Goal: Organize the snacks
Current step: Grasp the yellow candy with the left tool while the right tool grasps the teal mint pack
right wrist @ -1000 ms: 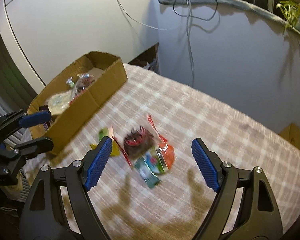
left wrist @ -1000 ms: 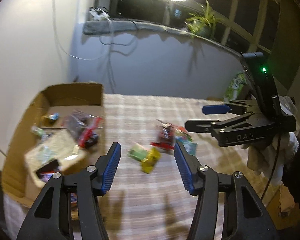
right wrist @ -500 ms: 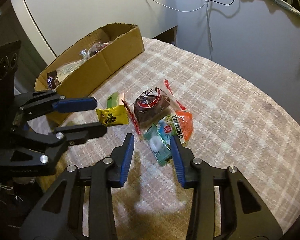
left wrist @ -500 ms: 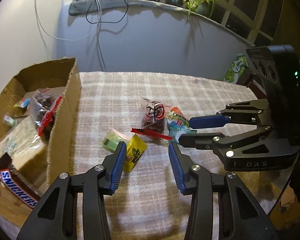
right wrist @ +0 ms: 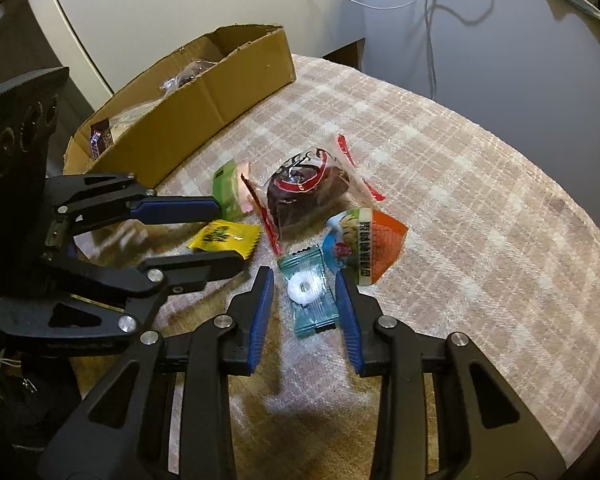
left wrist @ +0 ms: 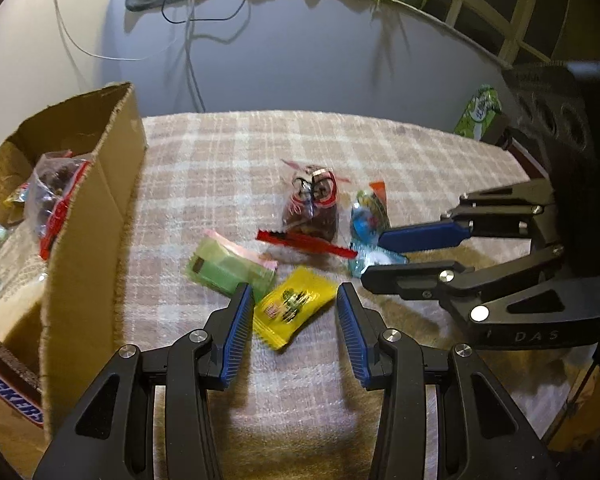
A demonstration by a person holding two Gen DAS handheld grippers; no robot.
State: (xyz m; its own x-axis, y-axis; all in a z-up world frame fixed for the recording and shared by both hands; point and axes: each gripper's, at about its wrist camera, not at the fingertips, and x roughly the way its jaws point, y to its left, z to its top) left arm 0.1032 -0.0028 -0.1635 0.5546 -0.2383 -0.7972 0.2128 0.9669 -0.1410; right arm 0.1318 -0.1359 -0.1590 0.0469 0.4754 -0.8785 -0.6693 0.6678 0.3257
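Loose snacks lie on a plaid-covered table (left wrist: 220, 168). My left gripper (left wrist: 292, 312) is open, its jaws either side of a yellow packet (left wrist: 292, 308), also in the right wrist view (right wrist: 224, 236). My right gripper (right wrist: 304, 292) is open, its jaws around a teal mint packet (right wrist: 308, 292); it also shows in the left wrist view (left wrist: 384, 256). Close by lie a green packet (left wrist: 228, 268), a clear bag with red trim and dark contents (left wrist: 312, 208) and an orange-and-blue packet (right wrist: 364, 248). A cardboard box (left wrist: 96, 216) with several snacks stands at the left.
A Snickers bar (left wrist: 8, 404) sits in the box's near end. A green carton (left wrist: 478, 114) stands past the table's far right edge. Cables (left wrist: 188, 40) hang down the wall behind. The table edge curves round at the right (right wrist: 580, 320).
Both grippers have dropped closer to the table and moved in on the snack pile. The left jaws now flank the yellow packet, the right jaws the teal mint packet, both having narrowed from a second ago.
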